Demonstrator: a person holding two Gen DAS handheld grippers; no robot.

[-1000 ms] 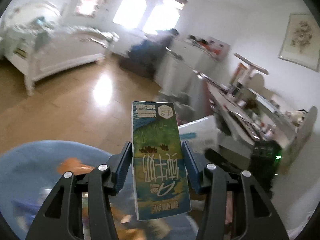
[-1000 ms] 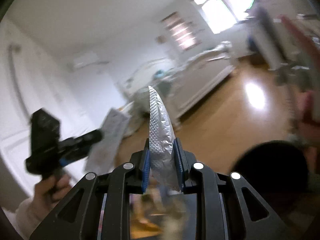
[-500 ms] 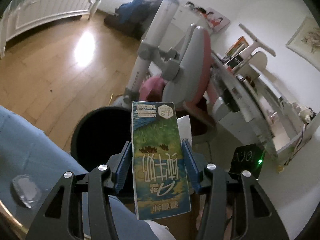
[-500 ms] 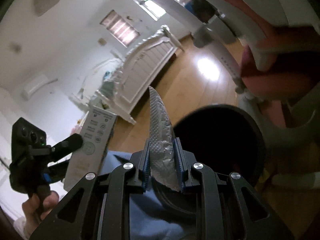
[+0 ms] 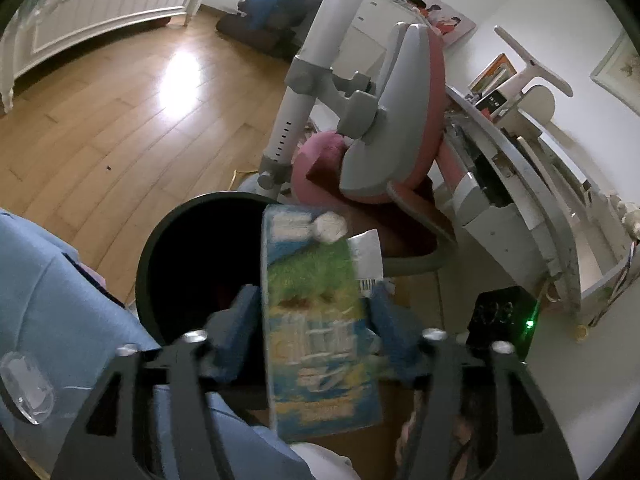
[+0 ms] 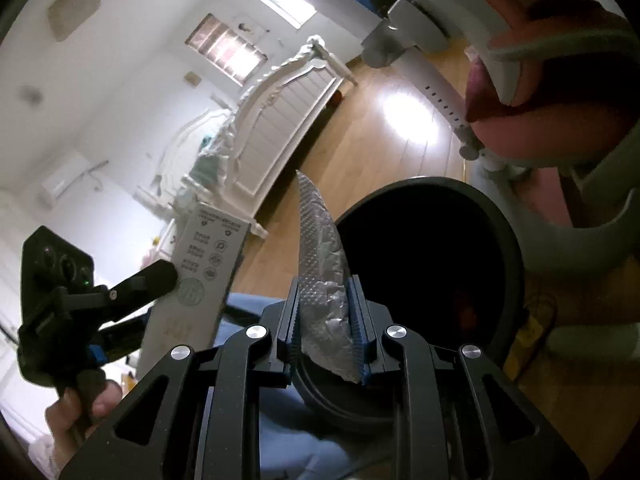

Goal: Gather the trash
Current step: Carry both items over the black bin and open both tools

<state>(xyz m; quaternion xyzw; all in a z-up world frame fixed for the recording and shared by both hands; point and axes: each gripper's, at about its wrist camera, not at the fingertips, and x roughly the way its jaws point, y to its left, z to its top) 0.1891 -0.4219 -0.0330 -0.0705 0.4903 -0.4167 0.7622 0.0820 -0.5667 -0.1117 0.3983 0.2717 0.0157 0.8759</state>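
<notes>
Black-rimmed trash bin (image 5: 160, 248) is seen below and ahead of both grippers. From the opening left gripper (image 5: 312, 320), the blurred milk carton (image 5: 316, 320), long axis pointing binward, is being freed. The crinkled foil wrapper (image 6: 324, 276) is still between the barely parting right gripper (image 6: 326, 320) pads.

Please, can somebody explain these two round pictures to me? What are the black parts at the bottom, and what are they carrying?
No robot here: a person holds one set of tongs in each hand, each with its own wide-angle camera looking along the fingers. In the left view, the left tongs are opening around a milk carton, blurred, above a black bin. In the right view, the right tongs are starting to open on a silver foil wrapper near the same bin. A pink chair stands behind, on a wooden floor.
</notes>
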